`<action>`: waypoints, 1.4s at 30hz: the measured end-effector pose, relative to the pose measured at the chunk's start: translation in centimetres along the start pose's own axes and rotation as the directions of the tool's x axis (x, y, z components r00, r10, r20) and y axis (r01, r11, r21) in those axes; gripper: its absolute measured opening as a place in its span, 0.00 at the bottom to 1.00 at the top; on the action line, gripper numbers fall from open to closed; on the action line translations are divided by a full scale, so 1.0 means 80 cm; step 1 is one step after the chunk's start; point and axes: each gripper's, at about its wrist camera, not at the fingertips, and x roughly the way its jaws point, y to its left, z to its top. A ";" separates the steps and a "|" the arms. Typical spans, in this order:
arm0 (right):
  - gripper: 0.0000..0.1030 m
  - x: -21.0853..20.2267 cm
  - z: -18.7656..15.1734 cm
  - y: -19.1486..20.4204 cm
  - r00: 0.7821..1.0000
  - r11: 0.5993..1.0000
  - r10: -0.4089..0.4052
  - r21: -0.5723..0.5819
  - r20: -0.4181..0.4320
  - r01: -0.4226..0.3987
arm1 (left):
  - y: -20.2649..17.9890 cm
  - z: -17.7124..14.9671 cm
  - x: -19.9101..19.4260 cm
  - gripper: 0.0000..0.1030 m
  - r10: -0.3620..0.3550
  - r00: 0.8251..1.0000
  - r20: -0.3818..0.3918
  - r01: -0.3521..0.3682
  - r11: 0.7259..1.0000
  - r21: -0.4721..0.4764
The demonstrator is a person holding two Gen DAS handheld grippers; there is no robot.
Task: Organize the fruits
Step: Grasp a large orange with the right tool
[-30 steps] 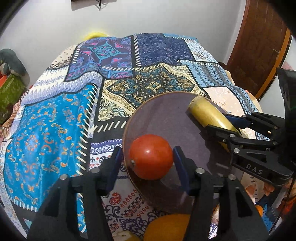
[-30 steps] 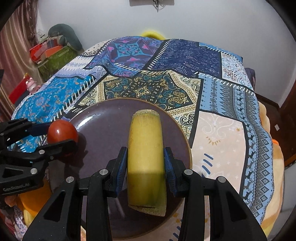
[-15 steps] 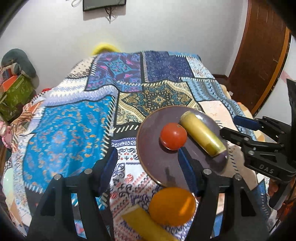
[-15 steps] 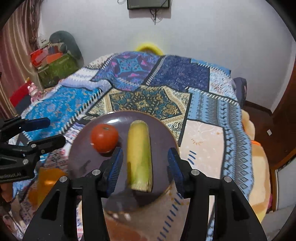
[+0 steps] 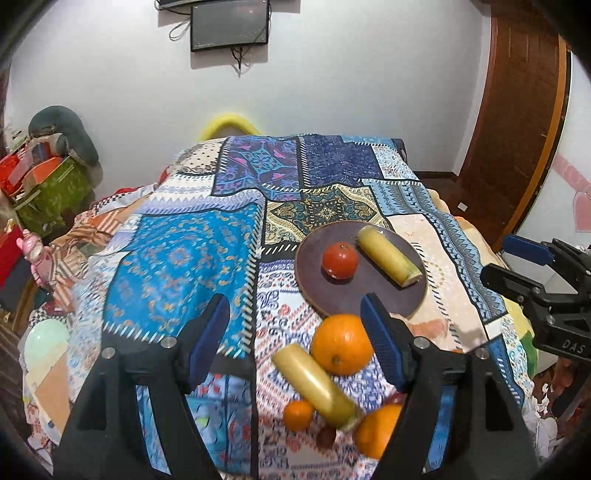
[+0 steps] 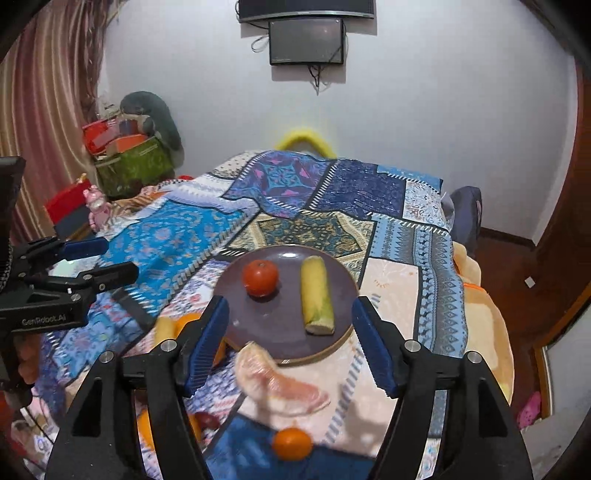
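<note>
Hovering nearest the cameras, the left gripper [image 5: 295,339] and the right gripper [image 6: 290,341] both stand with their blue-padded fingers [image 5: 380,343] apart and nothing between them; both pairs have just been opening, and a second ago the left flanked the tomato while the right was clamped on the banana piece, so both fruits have been let go. Just beyond the left fingers, loose on the patchwork bedspread [image 5: 177,258], lie a large round orange [image 5: 341,343], a yellow cut length of banana [image 5: 316,384], a small tangerine [image 5: 298,415] and a second orange [image 5: 375,430], partly hidden behind a finger. The right wrist view adds a pale pink peeled citrus segment [image 6: 277,384] touching the plate's near rim, and another small tangerine [image 6: 291,445] in front of it. Farther on sits the round dark brown plate [image 5: 376,295], which now carries the red tomato [image 5: 340,259] and the short yellow banana piece [image 5: 388,260], side by side and just apart. Both grippers have pulled back and upward from the plate, which looks smaller than before. As I judge it, two fruits are placed and the loose ones on the bed are next. Beyond the bed stand a white wall and a dark wall-mounted screen [image 5: 229,24].
</note>
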 end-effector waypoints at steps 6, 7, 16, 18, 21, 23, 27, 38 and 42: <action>0.72 -0.023 -0.021 0.023 1.000 1.000 0.026 -0.005 -0.013 -0.026 | 0.010 -0.029 -0.040 0.78 0.022 0.999 0.027 -0.021 1.000 -0.007; 0.72 -0.024 -0.026 0.029 0.999 0.999 0.046 -0.001 -0.028 -0.046 | 0.010 -0.033 -0.044 0.78 0.030 0.999 0.029 -0.030 1.000 -0.009; 0.72 -0.011 -0.076 0.075 0.986 0.995 0.092 -0.029 -0.139 -0.096 | 0.033 -0.092 -0.053 0.82 0.066 0.998 -0.021 -0.067 0.997 -0.040; 0.72 -0.004 -0.087 0.082 0.980 0.994 0.104 -0.024 -0.168 -0.110 | 0.036 -0.105 -0.052 0.82 0.072 0.997 -0.037 -0.074 0.997 -0.039; 0.72 0.013 -0.101 0.095 0.971 0.992 0.109 -0.034 -0.212 -0.118 | 0.042 -0.120 -0.049 0.82 0.065 0.996 -0.060 -0.067 0.997 -0.045; 0.72 0.022 -0.109 0.103 0.965 0.992 0.106 -0.041 -0.238 -0.119 | 0.044 -0.128 -0.047 0.82 0.064 0.995 -0.074 -0.068 0.996 -0.049; 0.72 0.046 -0.125 0.113 0.945 0.990 0.128 -0.020 -0.303 -0.140 | 0.048 -0.139 -0.042 0.82 0.060 0.994 -0.094 -0.065 0.996 -0.057; 0.61 0.068 -0.133 0.106 0.913 0.979 0.198 0.031 -0.358 -0.200 | 0.041 -0.141 -0.019 0.82 0.040 0.989 -0.139 -0.050 0.996 -0.069; 0.61 0.057 -0.134 0.098 0.914 0.979 0.199 0.021 -0.353 -0.205 | 0.027 -0.130 -0.010 0.82 0.030 0.990 -0.141 -0.038 0.998 -0.052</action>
